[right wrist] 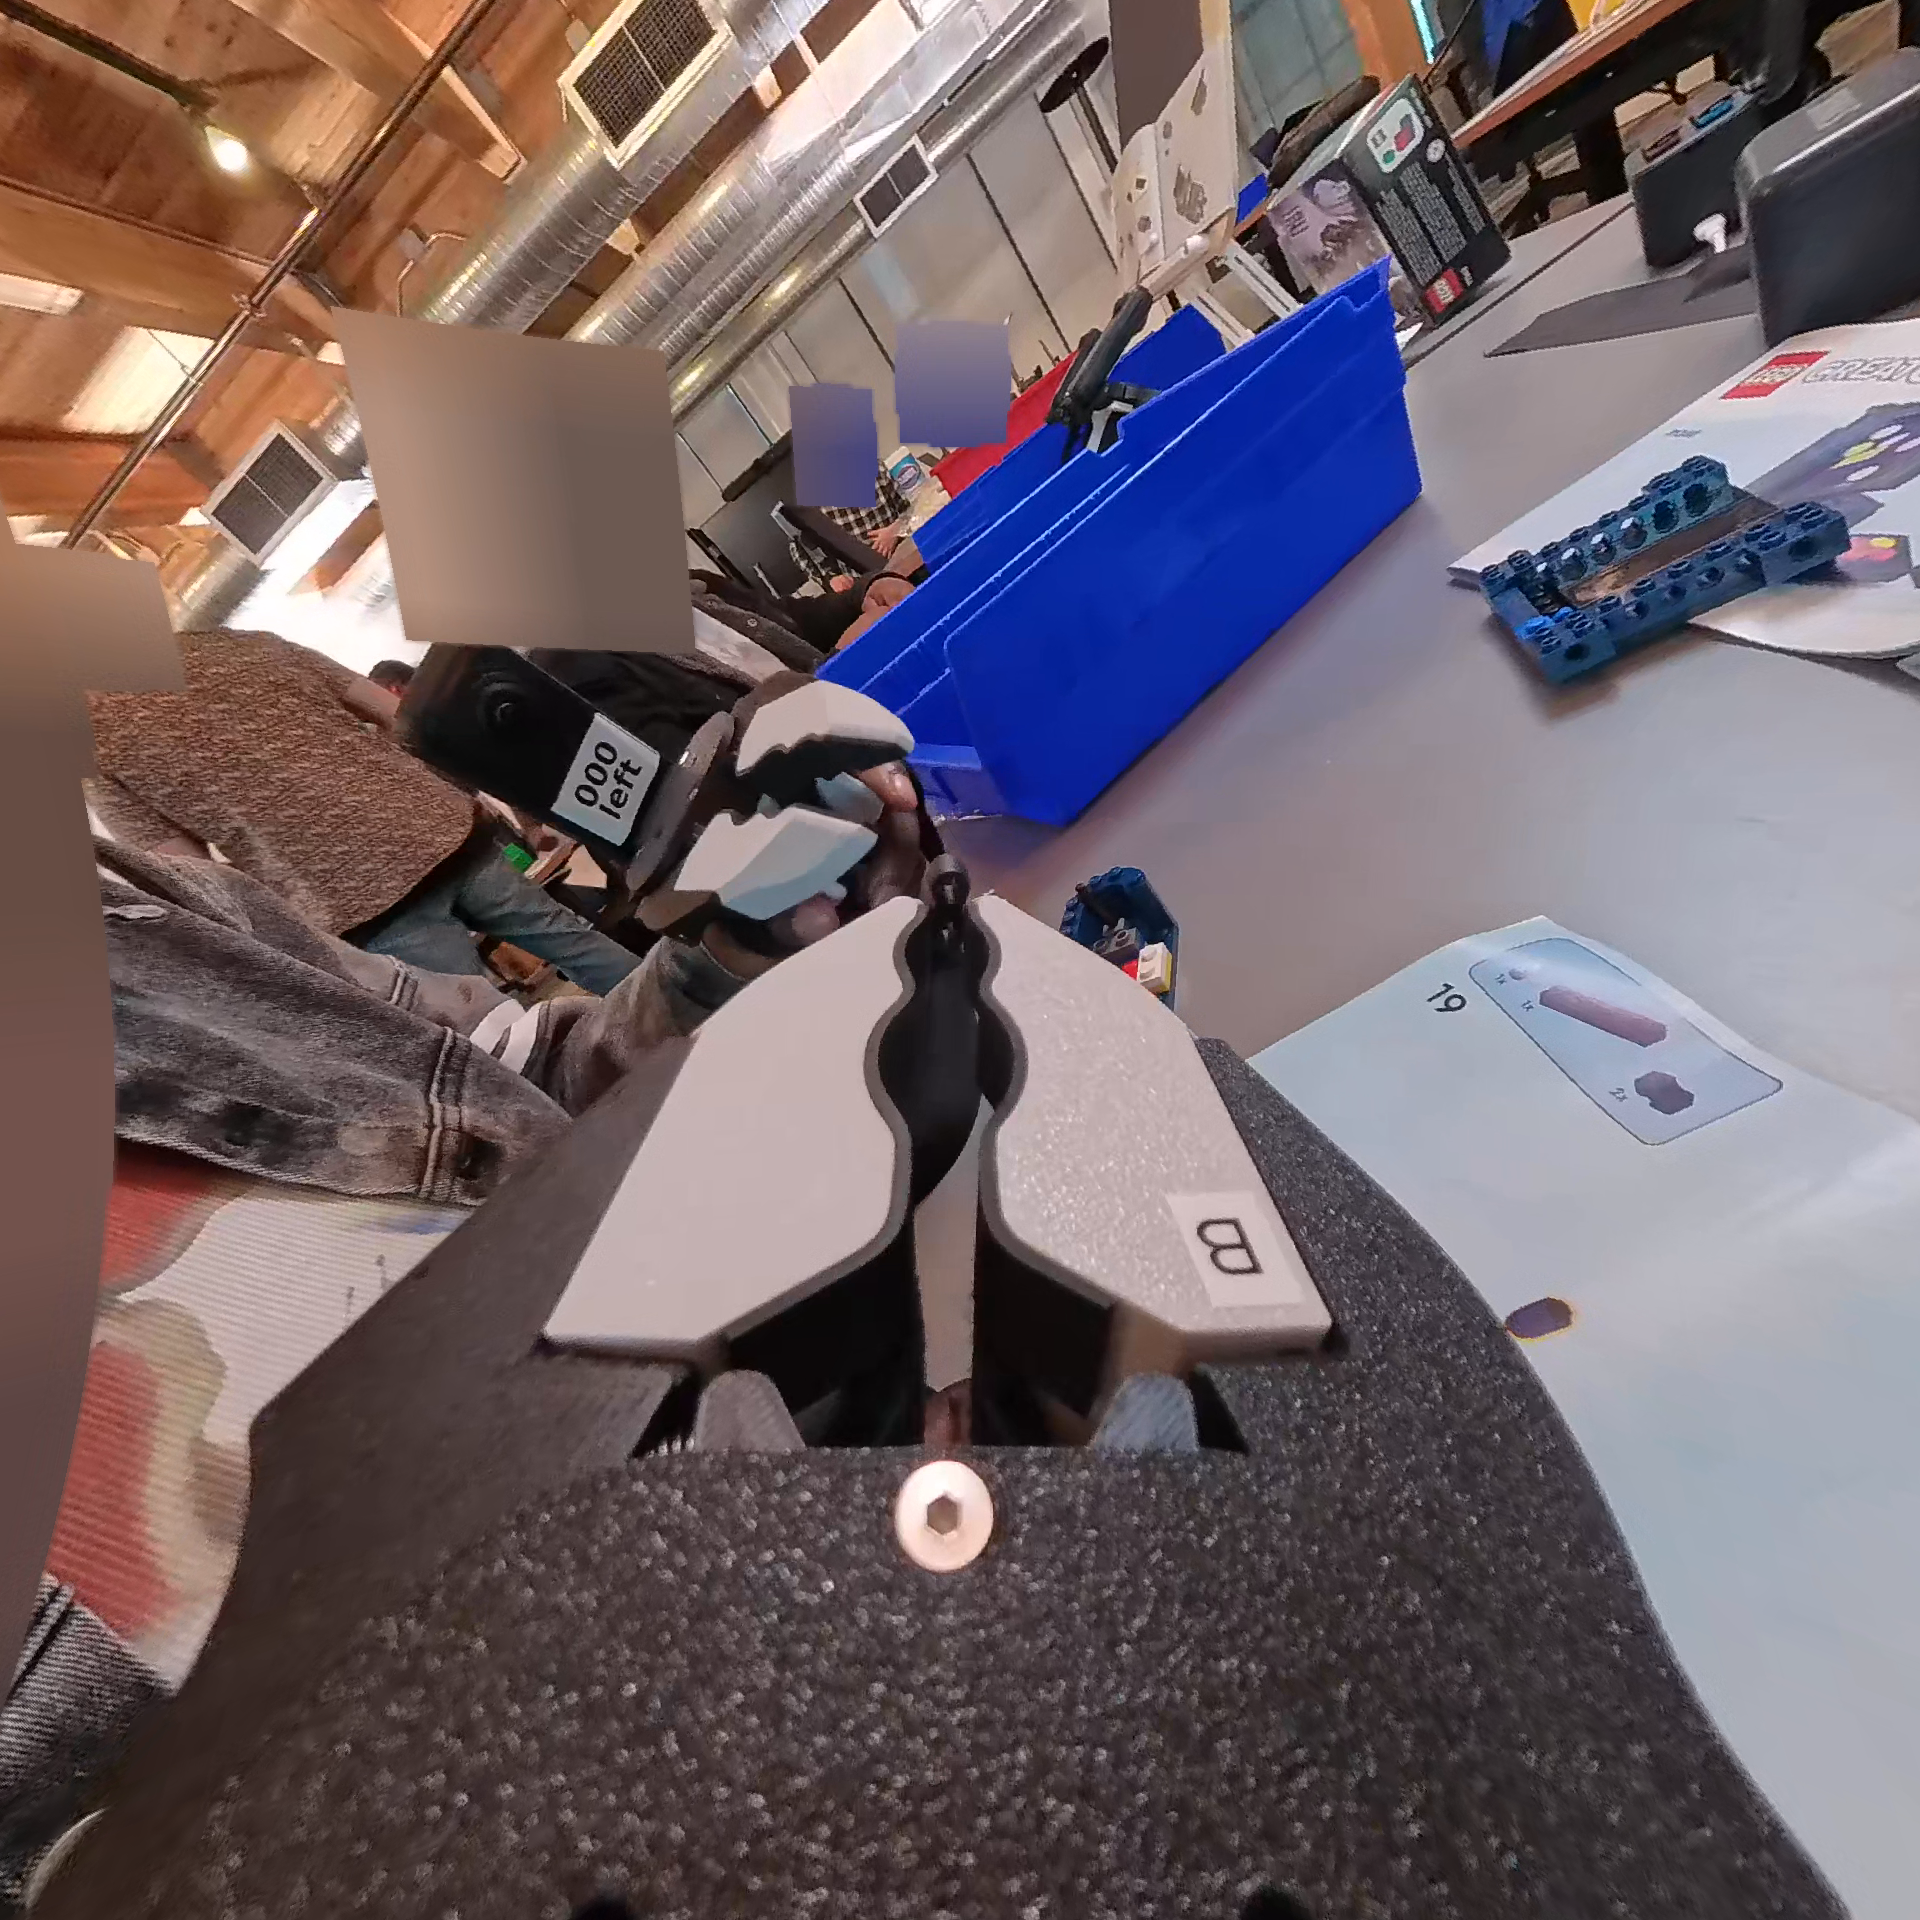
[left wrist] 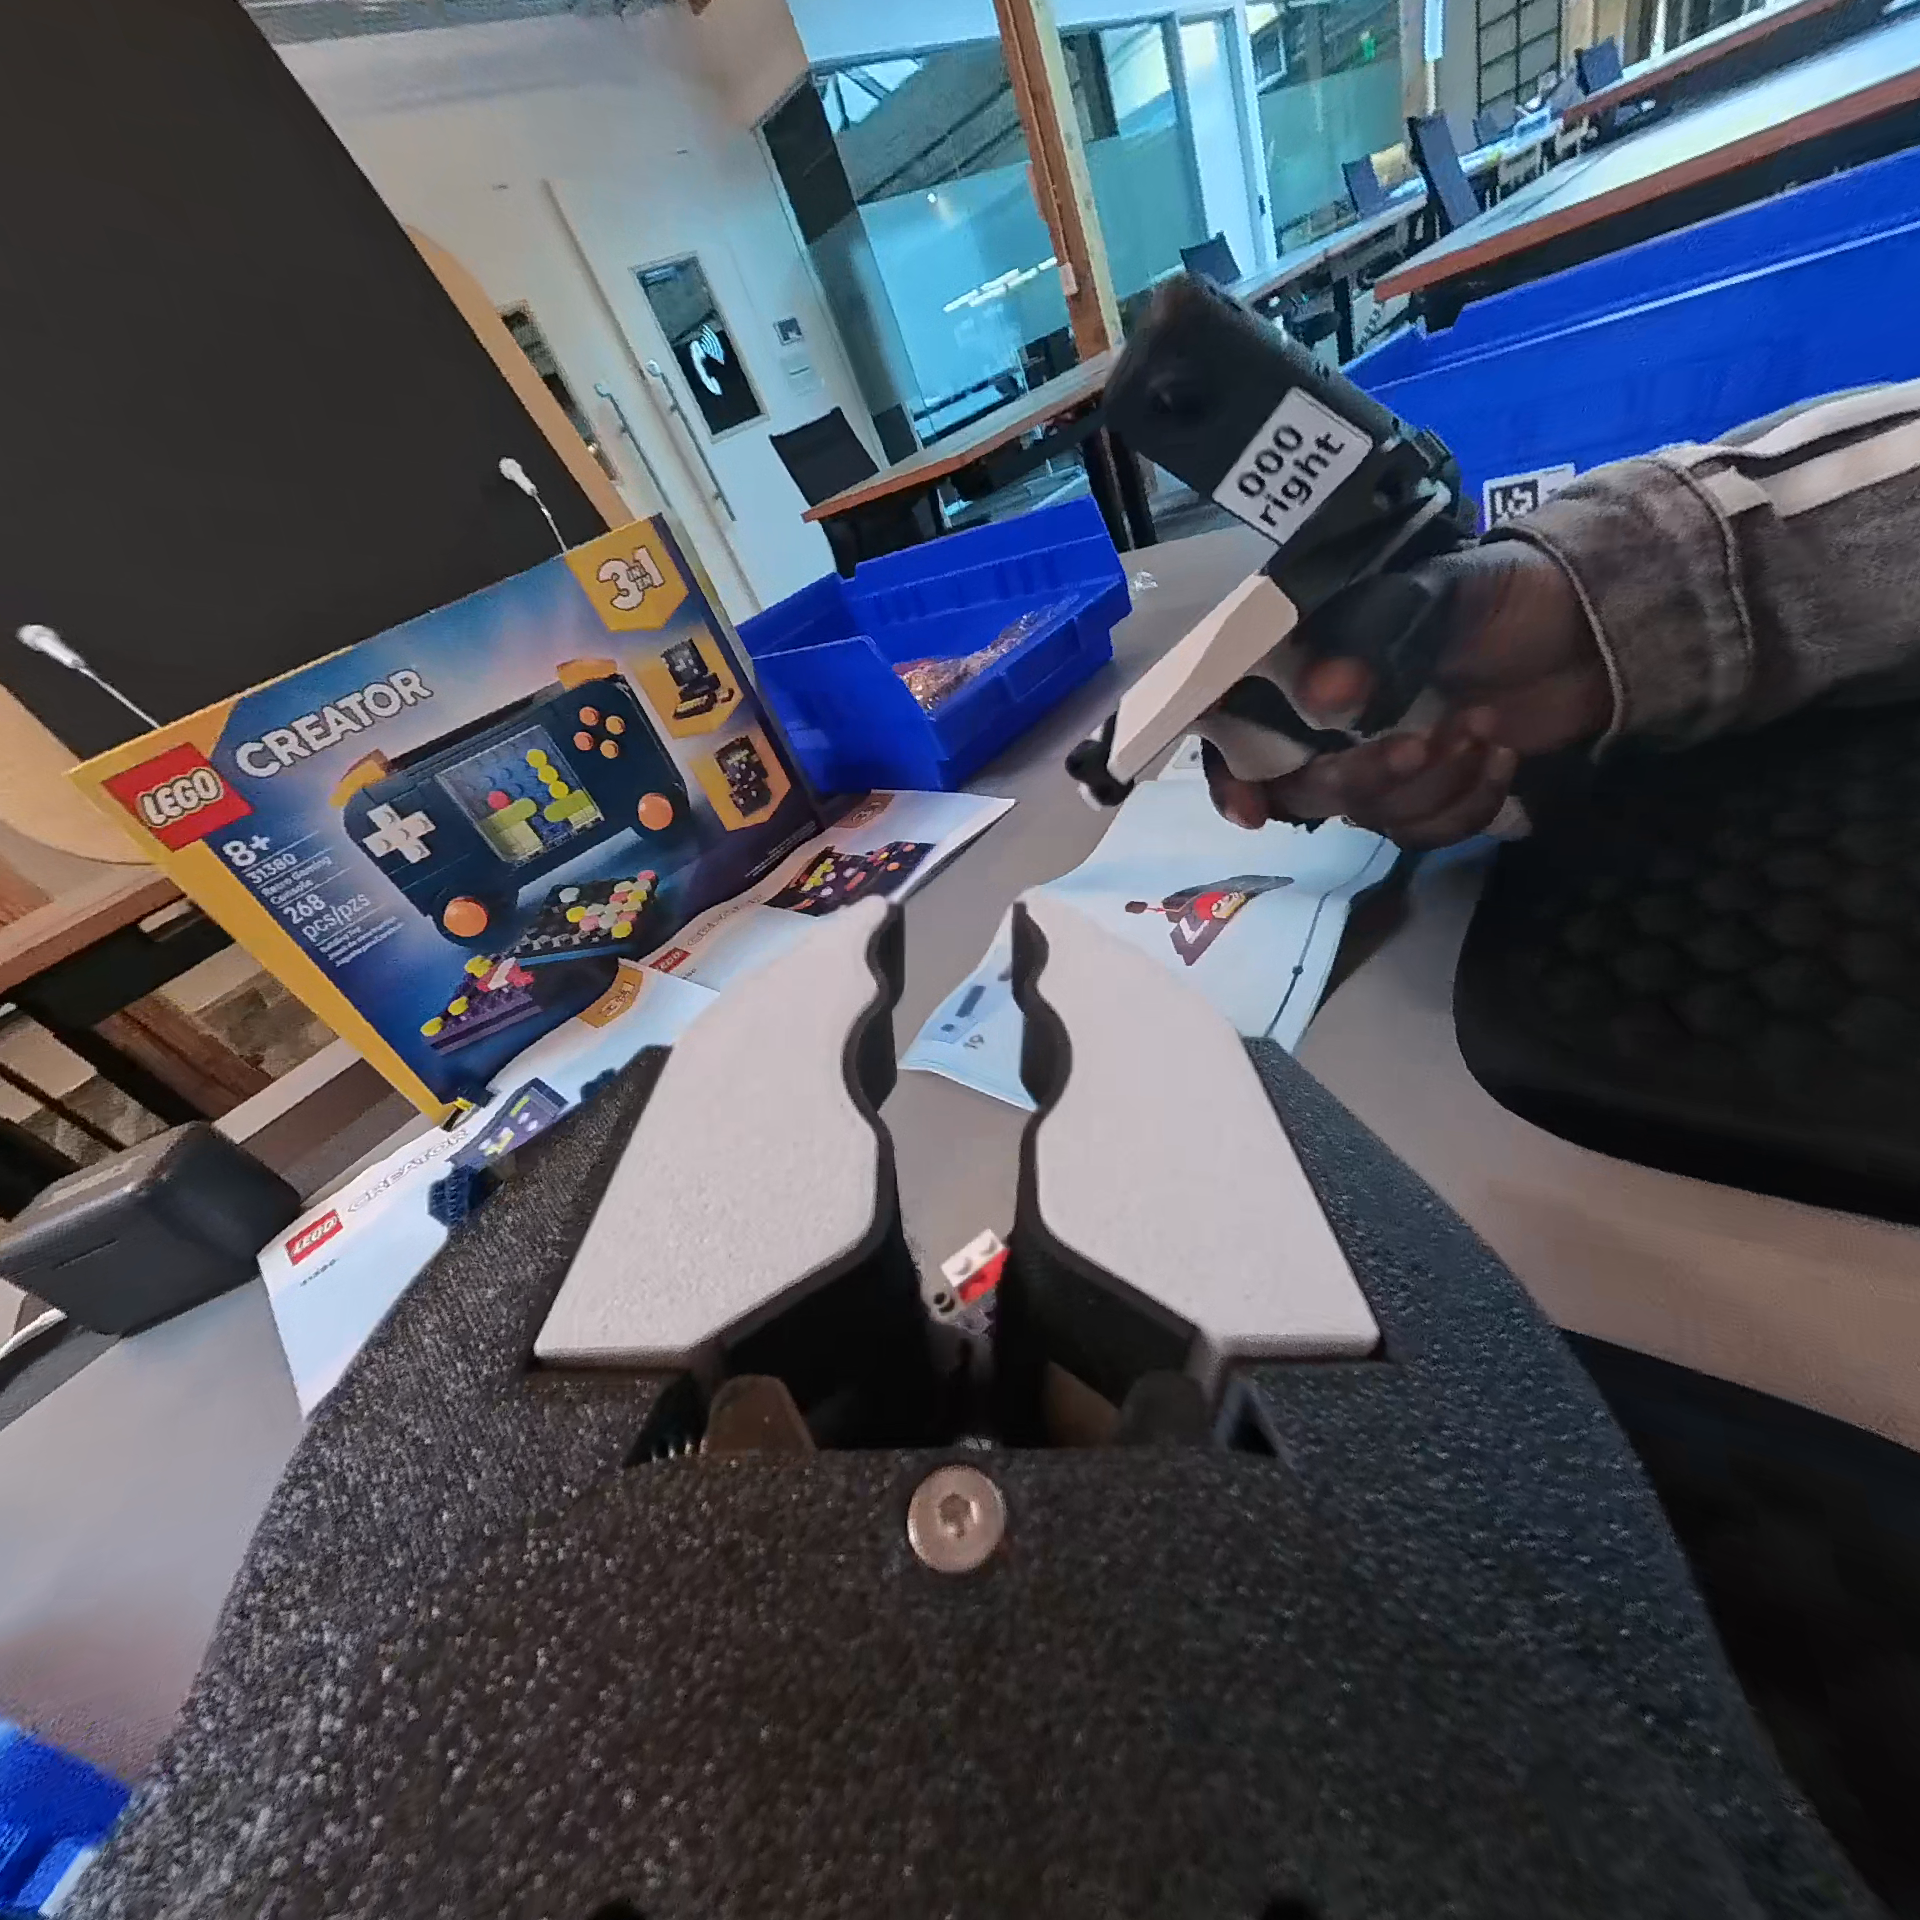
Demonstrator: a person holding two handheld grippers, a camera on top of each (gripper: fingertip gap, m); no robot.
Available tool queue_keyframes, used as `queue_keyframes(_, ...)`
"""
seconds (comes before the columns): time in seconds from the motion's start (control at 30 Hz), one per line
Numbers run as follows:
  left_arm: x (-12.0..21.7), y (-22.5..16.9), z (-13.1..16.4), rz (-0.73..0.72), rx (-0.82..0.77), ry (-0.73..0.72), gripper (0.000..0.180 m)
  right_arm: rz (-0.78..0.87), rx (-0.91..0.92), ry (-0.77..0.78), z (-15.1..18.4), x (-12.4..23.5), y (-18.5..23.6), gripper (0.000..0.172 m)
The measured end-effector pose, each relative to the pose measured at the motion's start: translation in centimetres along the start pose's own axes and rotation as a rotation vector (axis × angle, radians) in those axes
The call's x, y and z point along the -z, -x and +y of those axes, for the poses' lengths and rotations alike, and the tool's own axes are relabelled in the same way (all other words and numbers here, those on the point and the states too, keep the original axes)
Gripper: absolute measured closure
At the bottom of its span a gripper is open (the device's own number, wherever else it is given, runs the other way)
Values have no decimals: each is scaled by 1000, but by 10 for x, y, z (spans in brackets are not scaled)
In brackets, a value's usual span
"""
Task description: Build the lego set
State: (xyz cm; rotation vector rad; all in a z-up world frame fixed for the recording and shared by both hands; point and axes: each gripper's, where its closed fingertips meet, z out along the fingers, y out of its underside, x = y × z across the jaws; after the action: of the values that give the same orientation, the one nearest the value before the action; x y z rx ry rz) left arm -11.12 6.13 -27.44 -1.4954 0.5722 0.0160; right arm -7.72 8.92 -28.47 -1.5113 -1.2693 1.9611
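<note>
Black small piece (right wrist: 948, 896) in right hand-held gripper (right wrist: 948, 914)

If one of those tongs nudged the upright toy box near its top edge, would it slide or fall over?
Probably fall over. The toy box stands tall and thin on one narrow edge on the grey table, so a high push would likely tip it. It looks like cardboard, likely light, and could skid where it rests on the booklets.

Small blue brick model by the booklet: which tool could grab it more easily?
Probably left: the left tool is open and empty; the right tool pinches a small black piece.
</note>
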Motion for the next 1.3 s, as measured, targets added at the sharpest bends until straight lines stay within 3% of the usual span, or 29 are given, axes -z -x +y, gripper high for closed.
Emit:
queue_keyframes(0.2, -4, -6, 7, 29, -10, 46, 159, 20, 37, 29, 4, -3, 1, 167)
queue_keyframes(0.37, -17, -5, 16, 107, 27, 148, 140, 39, 68, 21, 3, -3, 0, 167)
queue_keyframes(0.47, -27, 19, 22, 38, -16, 217, 139, 30, 130, -37, -5, 1, 3, 167)
queue_keyframes(0.63, -51, 67, 17, -81, 266, 202, 130, 31, 240, -176, -22, 13, 8, 167)
queue_keyframes(0.73, -69, 97, 17, -160, 317, 198, 129, 6, 278, -216, -27, 17, 14, 167)
queue_keyframes(0.9, -85, 153, 53, -293, 378, 345, 125, 38, 305, -195, -24, 15, 13, 166)
queue_keyframes(1.03, -87, 169, 88, -241, 486, 525, 120, 57, 283, -201, -25, 16, 8, 167)
queue_keyframes(1.17, -100, 204, 103, -288, 447, 633, 125, 60, 249, -210, -26, 18, 2, 167)
queue_keyframes(1.3, -123, 218, 127, -224, 495, 806, 126, 75, 251, -211, -27, 20, -1, 167)
